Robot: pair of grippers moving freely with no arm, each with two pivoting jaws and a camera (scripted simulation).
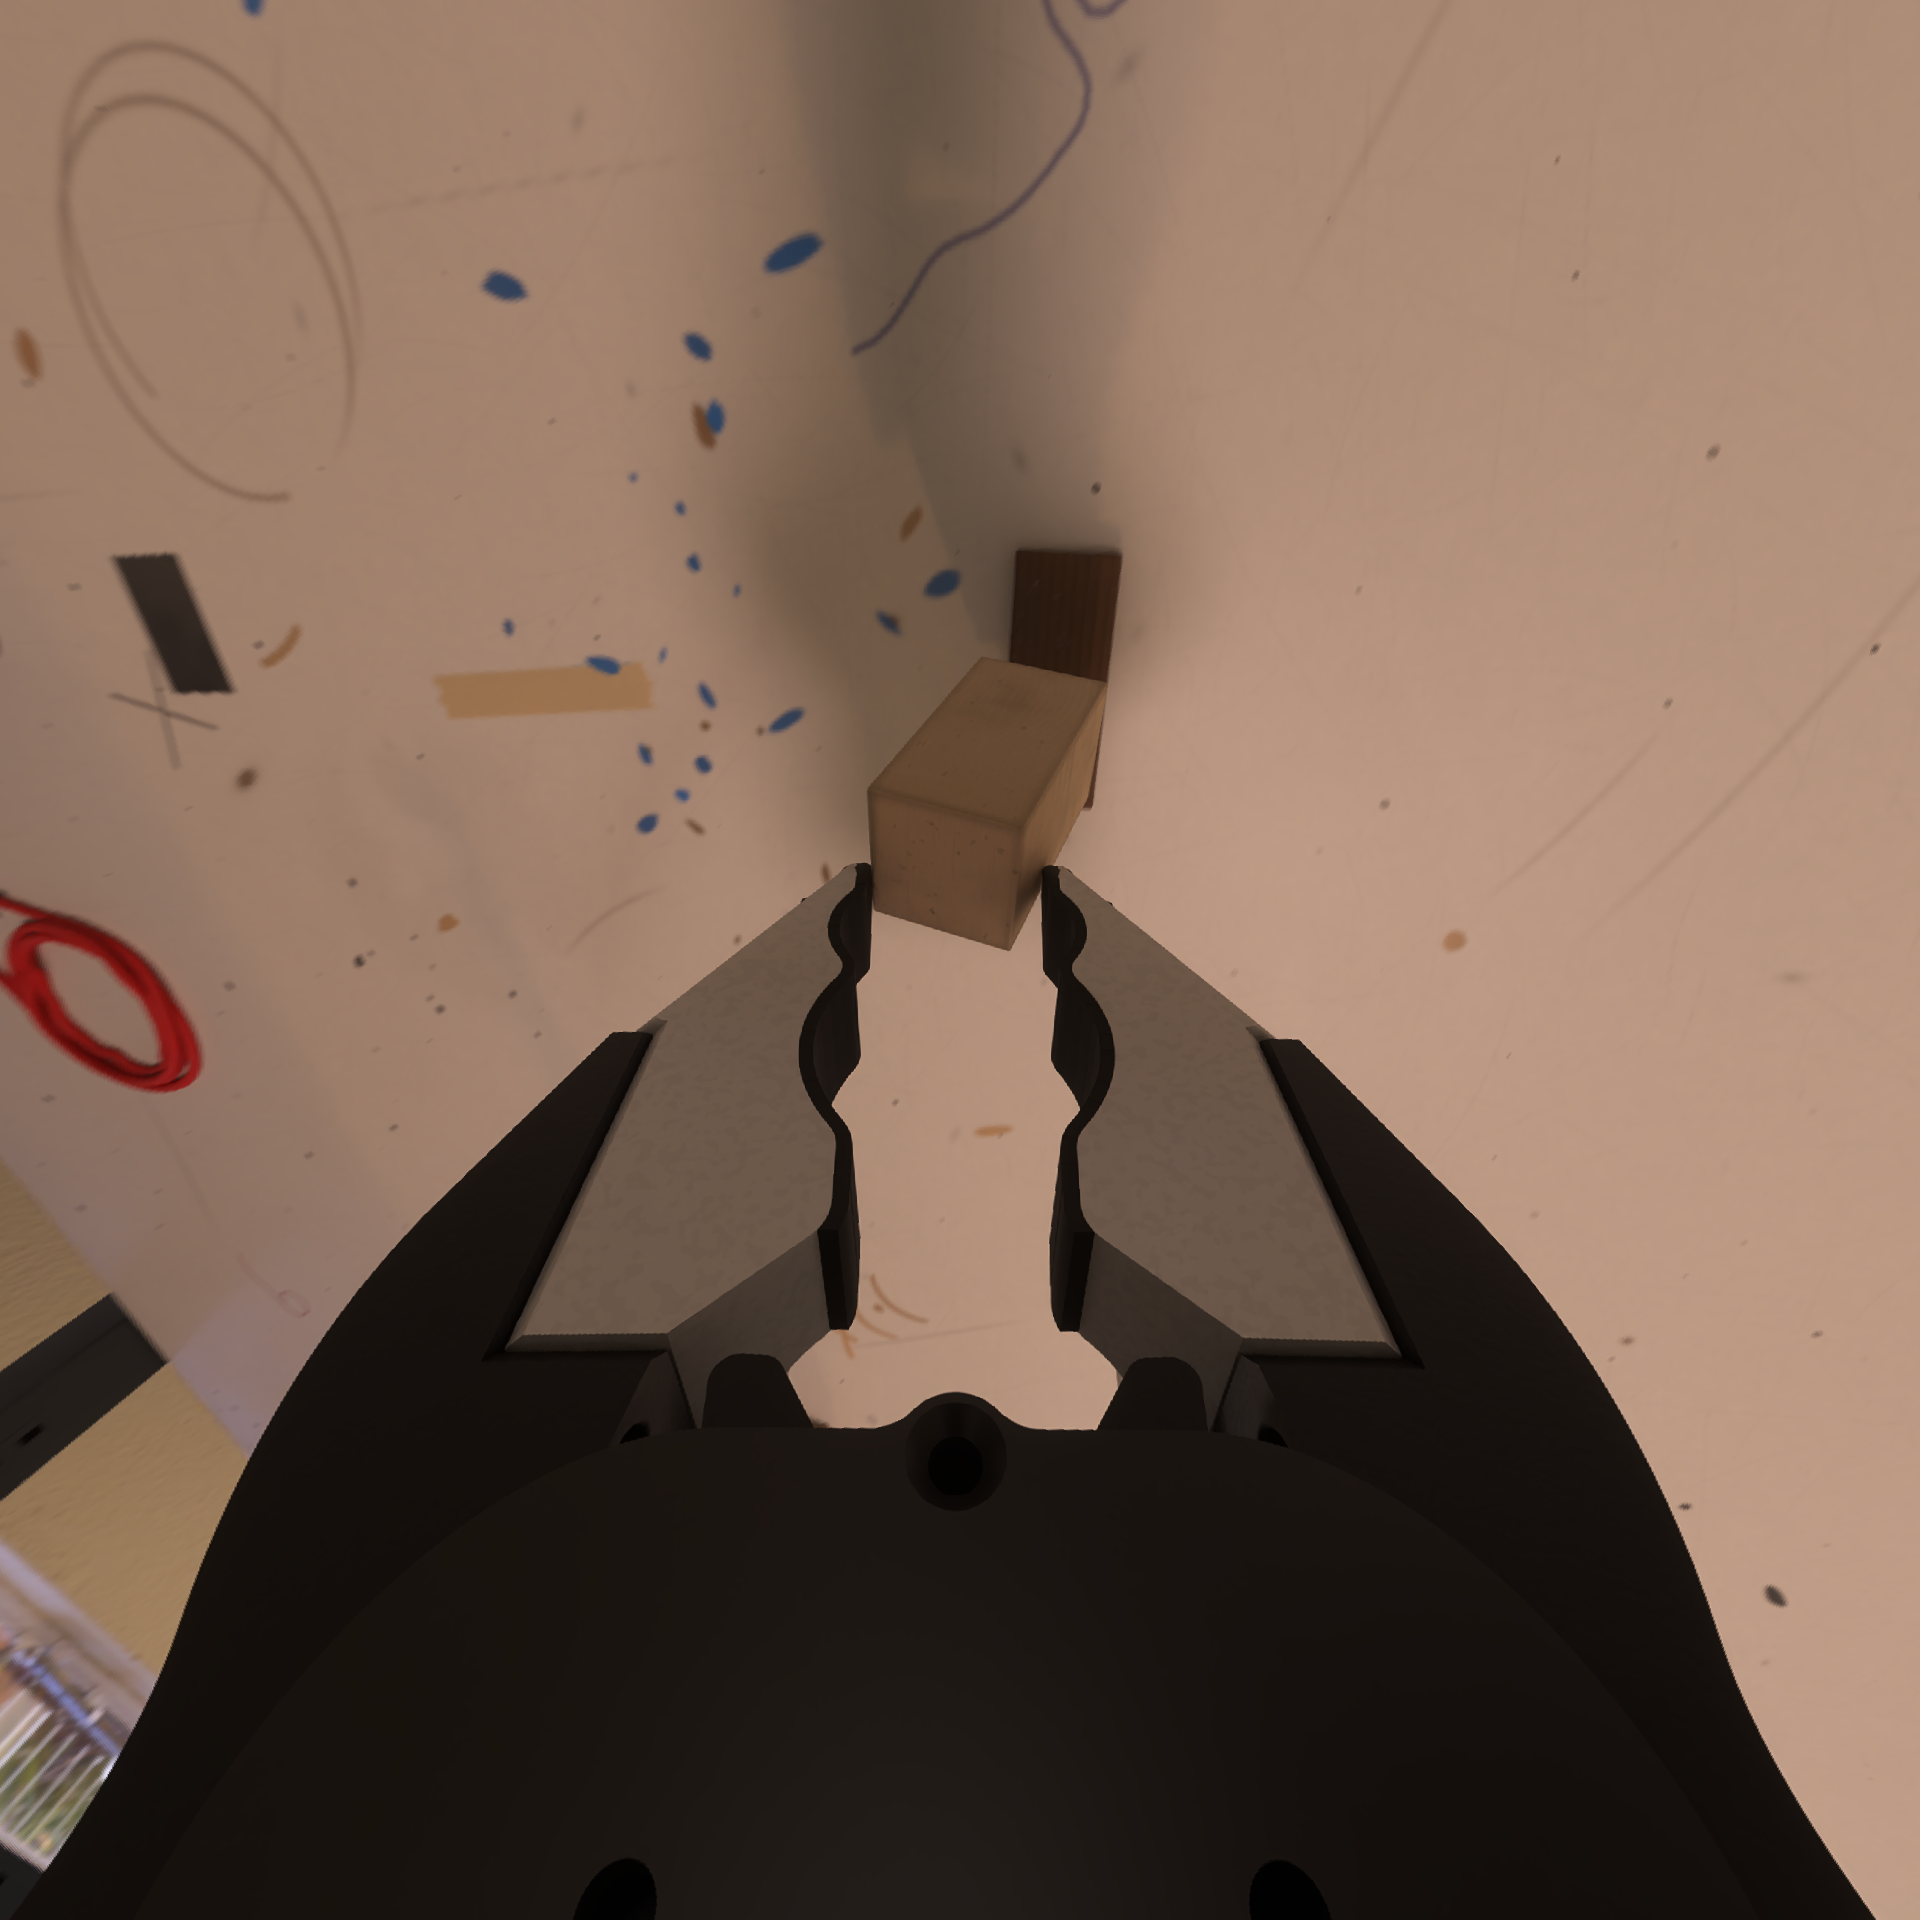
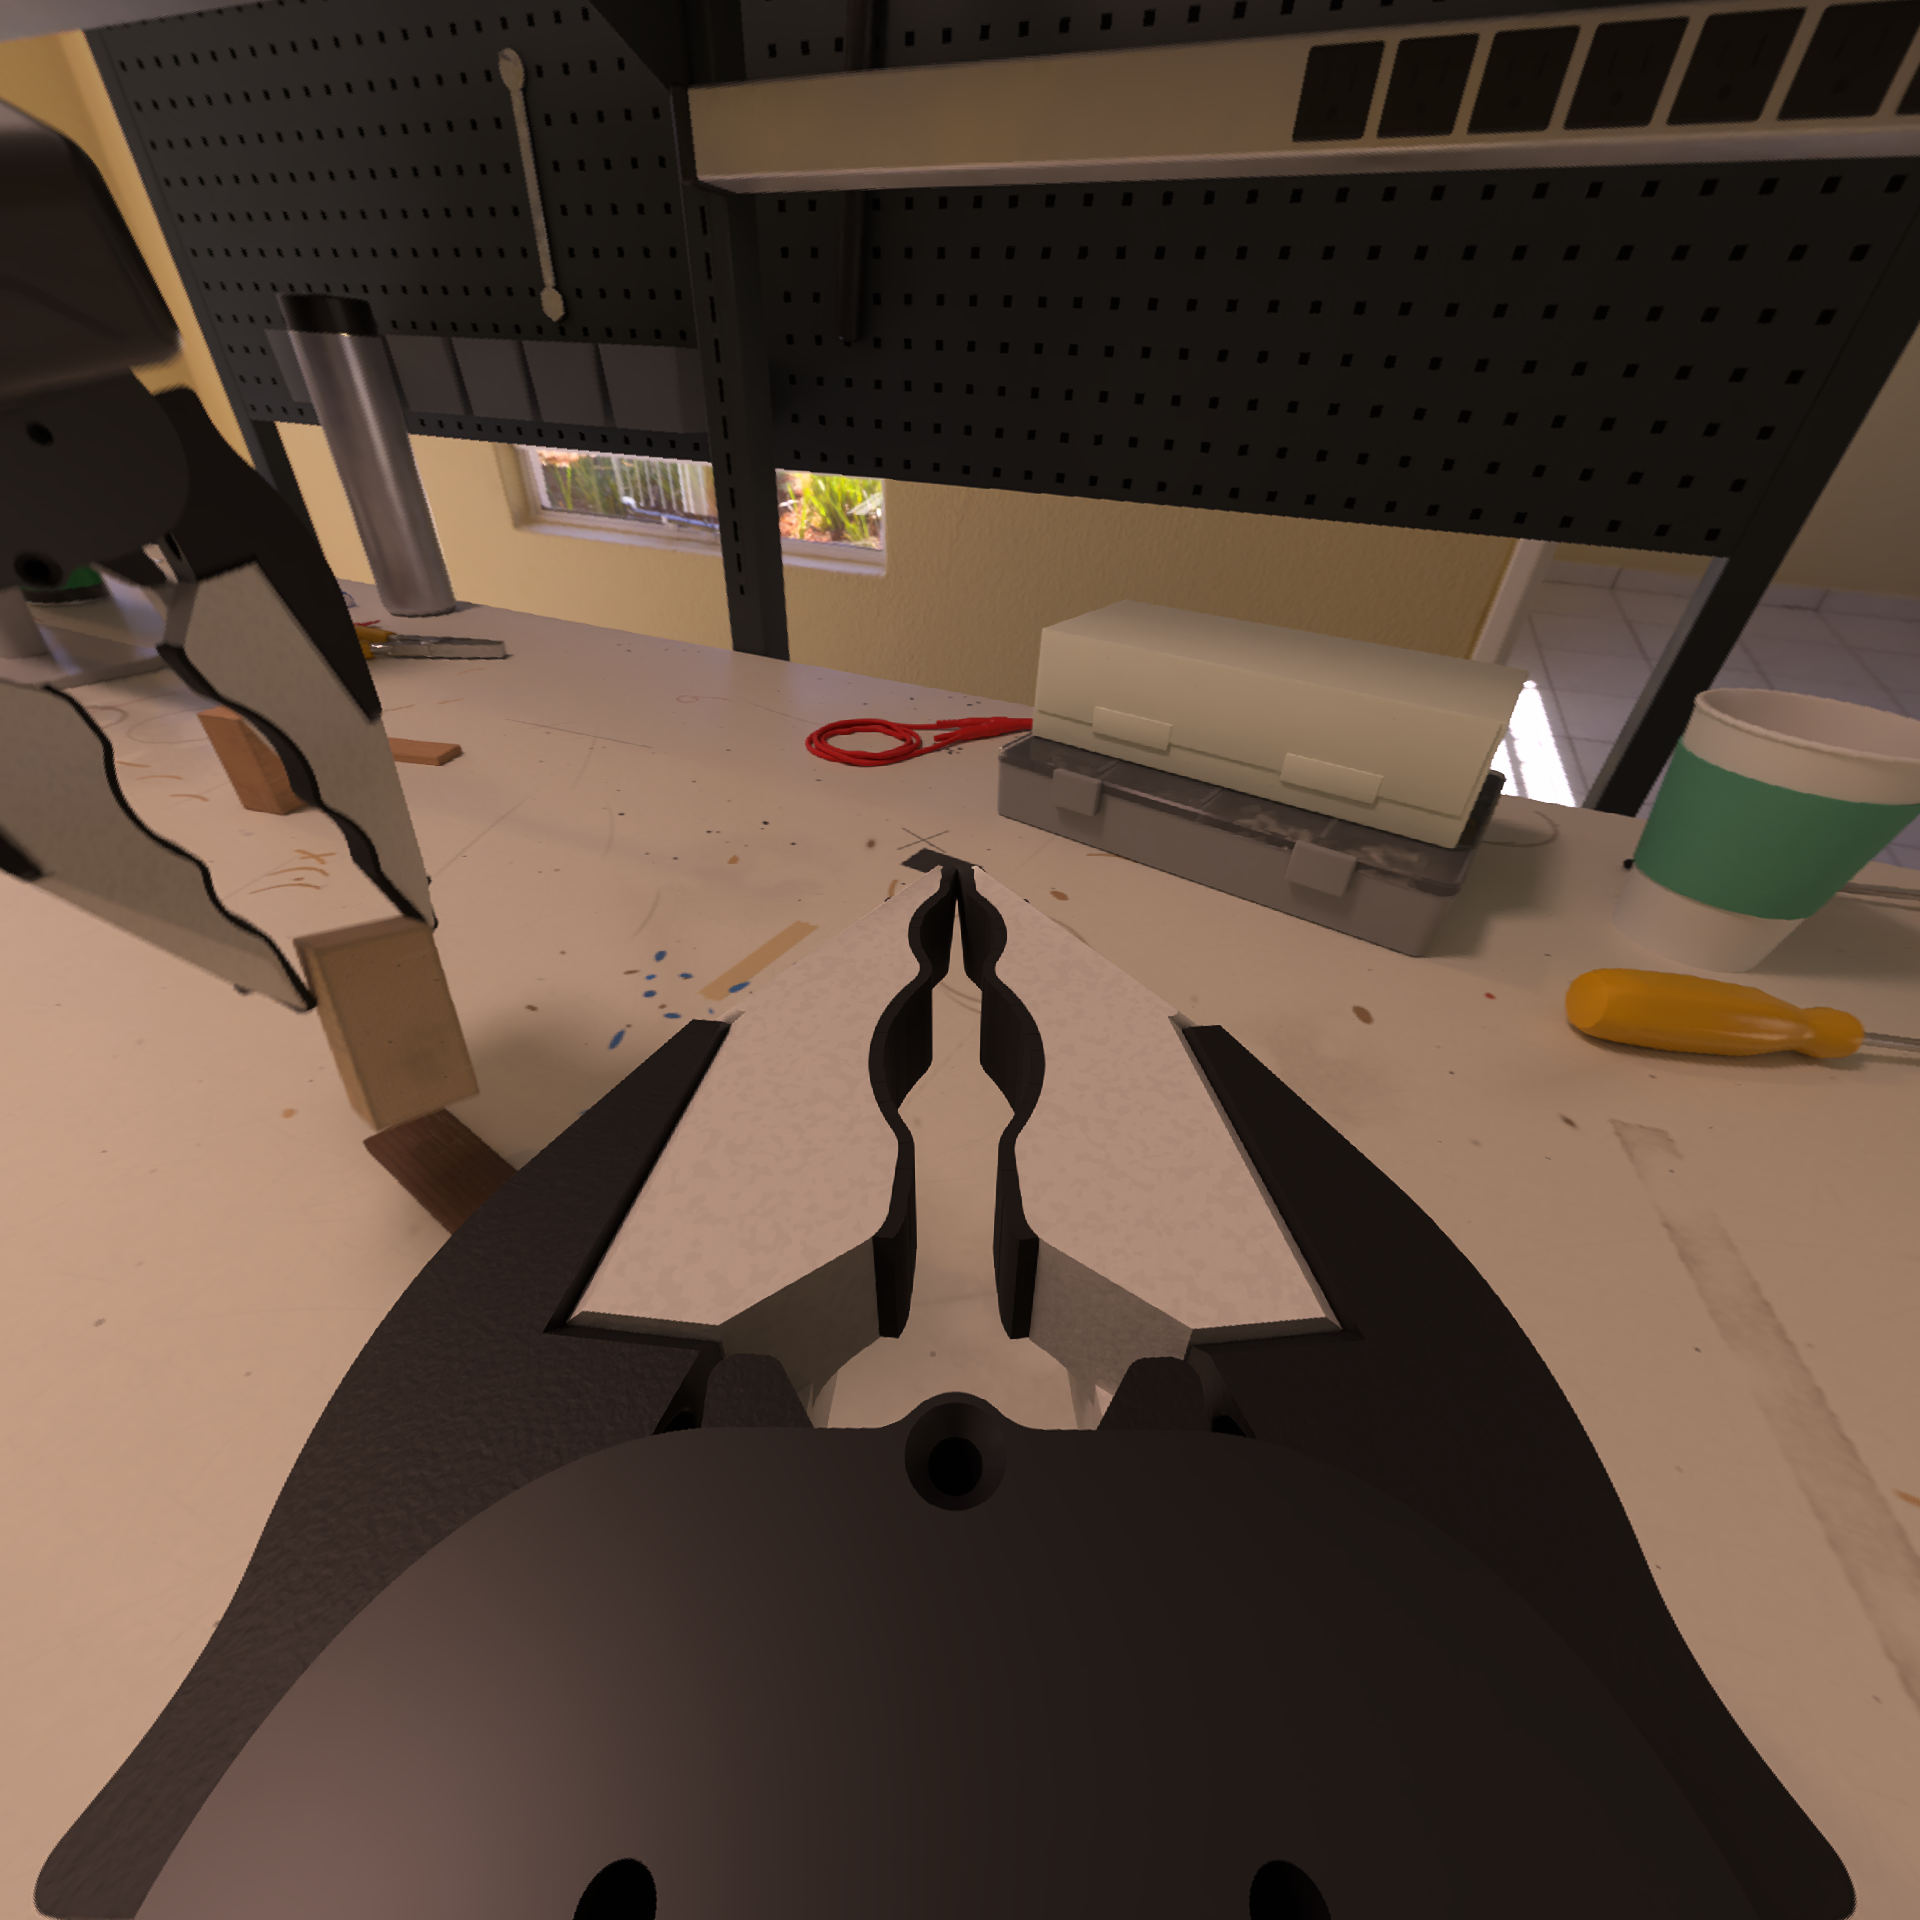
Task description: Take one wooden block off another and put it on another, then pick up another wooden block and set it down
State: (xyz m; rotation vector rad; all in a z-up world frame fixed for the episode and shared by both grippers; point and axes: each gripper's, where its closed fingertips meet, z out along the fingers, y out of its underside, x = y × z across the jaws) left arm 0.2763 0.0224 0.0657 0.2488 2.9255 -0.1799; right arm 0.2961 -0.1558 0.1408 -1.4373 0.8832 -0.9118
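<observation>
A pale wooden block is tilted, its lower end on a dark brown block that lies flat on the table. My left gripper is shut on the pale block's upper end, one fingertip on each side. The right wrist view shows the same from the side: the left gripper, the pale block and the dark block. My right gripper is shut and empty, low over the table to the right of them. A mid-brown block and a thin flat wooden piece lie farther back.
A cream box sits on a grey case at back right, beside a green-banded paper cup and a yellow-handled screwdriver. A red cable coil and a metal cylinder stand farther back, below a black pegboard.
</observation>
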